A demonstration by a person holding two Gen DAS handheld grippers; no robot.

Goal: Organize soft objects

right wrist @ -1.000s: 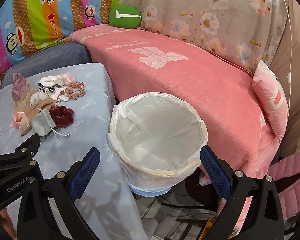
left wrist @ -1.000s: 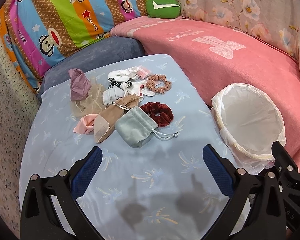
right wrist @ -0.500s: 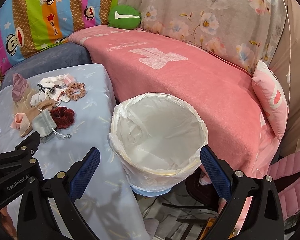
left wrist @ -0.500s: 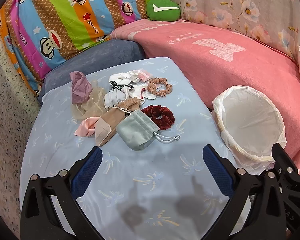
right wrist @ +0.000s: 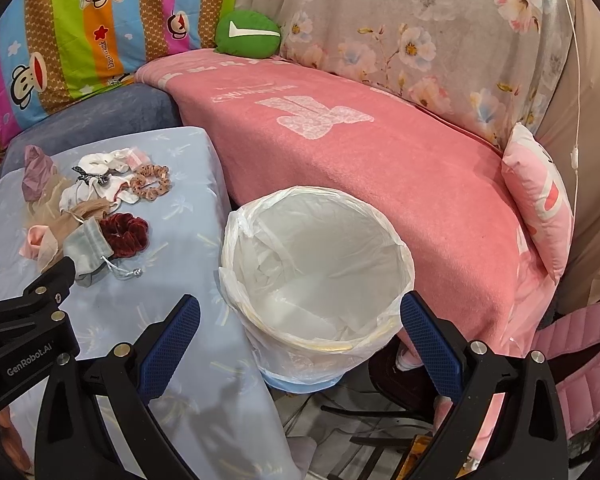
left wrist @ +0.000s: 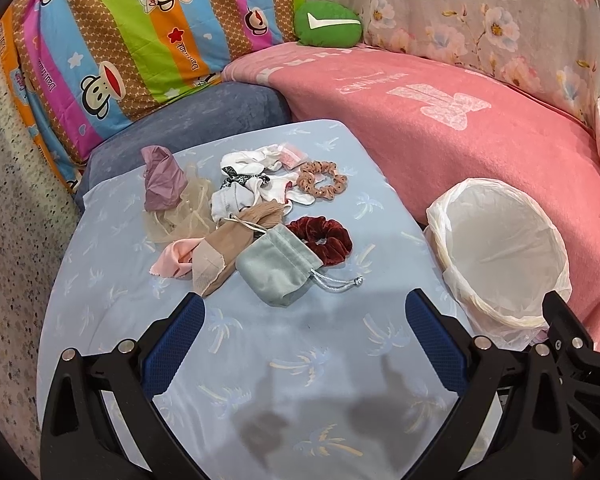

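Note:
A heap of soft items lies on the pale blue table (left wrist: pixel 284 360): a grey-green drawstring pouch (left wrist: pixel 276 268), a dark red velvet scrunchie (left wrist: pixel 322 238), a spotted tan scrunchie (left wrist: pixel 322 180), a beige stocking (left wrist: pixel 228 246), a pink cloth (left wrist: pixel 172 260), a mauve pouch (left wrist: pixel 164 180) and white socks (left wrist: pixel 240 196). My left gripper (left wrist: pixel 304 340) is open just short of the grey-green pouch, holding nothing. My right gripper (right wrist: pixel 300 328) is open above the near rim of a white-lined bin (right wrist: pixel 316 268). The heap also shows in the right wrist view, with the red scrunchie (right wrist: pixel 124 232) nearest the bin.
The bin (left wrist: pixel 496 252) stands off the table's right edge, against a pink blanket-covered sofa (right wrist: pixel 360 152). A green cushion (left wrist: pixel 326 24) and a striped cartoon quilt (left wrist: pixel 120 40) lie at the back. A pink pillow (right wrist: pixel 540 196) sits at right. The left gripper's body (right wrist: pixel 24 328) shows at left.
The left wrist view has drawn back and up slightly, so the heap sits a little lower in frame. The right gripper has hardly moved over the bin. Both stay open.

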